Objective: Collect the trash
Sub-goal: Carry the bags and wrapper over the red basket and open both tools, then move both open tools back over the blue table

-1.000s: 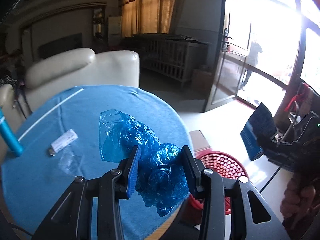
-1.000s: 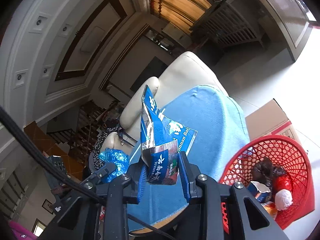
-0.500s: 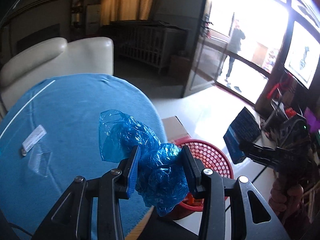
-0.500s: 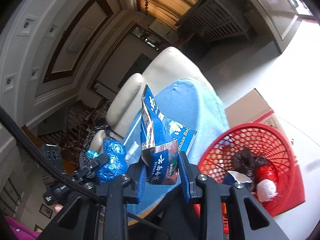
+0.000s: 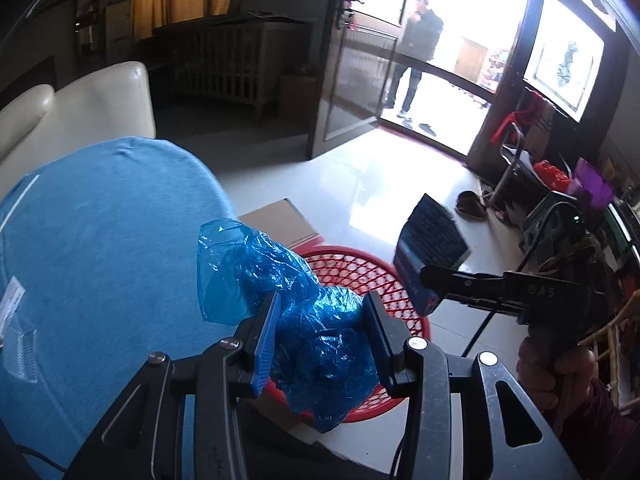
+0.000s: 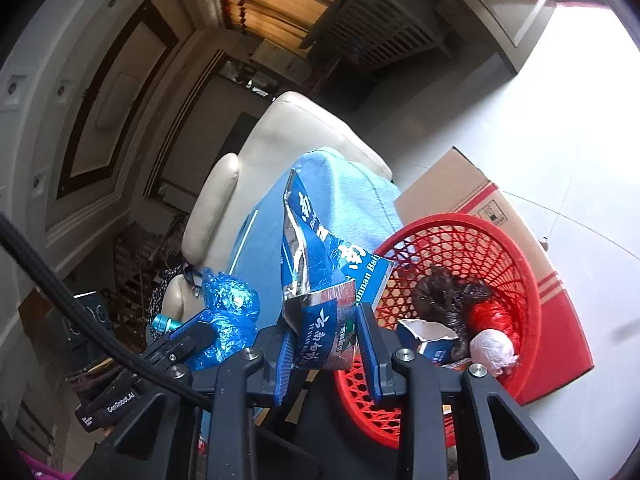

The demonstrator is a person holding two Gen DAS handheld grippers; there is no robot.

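My left gripper (image 5: 322, 320) is shut on a crumpled blue plastic bag (image 5: 288, 296) and holds it above the near rim of a red mesh basket (image 5: 360, 268). My right gripper (image 6: 326, 332) is shut on a torn blue foil packet (image 6: 316, 276), held over the left rim of the same basket (image 6: 472, 248). The basket holds a dark wad, a red wad, a white wad and a torn blue carton. The right gripper with its packet (image 5: 432, 248) shows in the left wrist view, right of the basket. The left gripper's bag (image 6: 228, 316) shows in the right wrist view.
A round table with a blue cloth (image 5: 104, 232) stands left of the basket, with a white wrapper (image 5: 10, 300) on it. A cardboard box (image 6: 472, 188) lies behind the basket. A cream armchair (image 5: 80, 108) is behind the table. A person stands in the open doorway (image 5: 416, 52).
Both grippers have moved from over the table toward the red basket, still holding their trash. The basket now sits closer under both.
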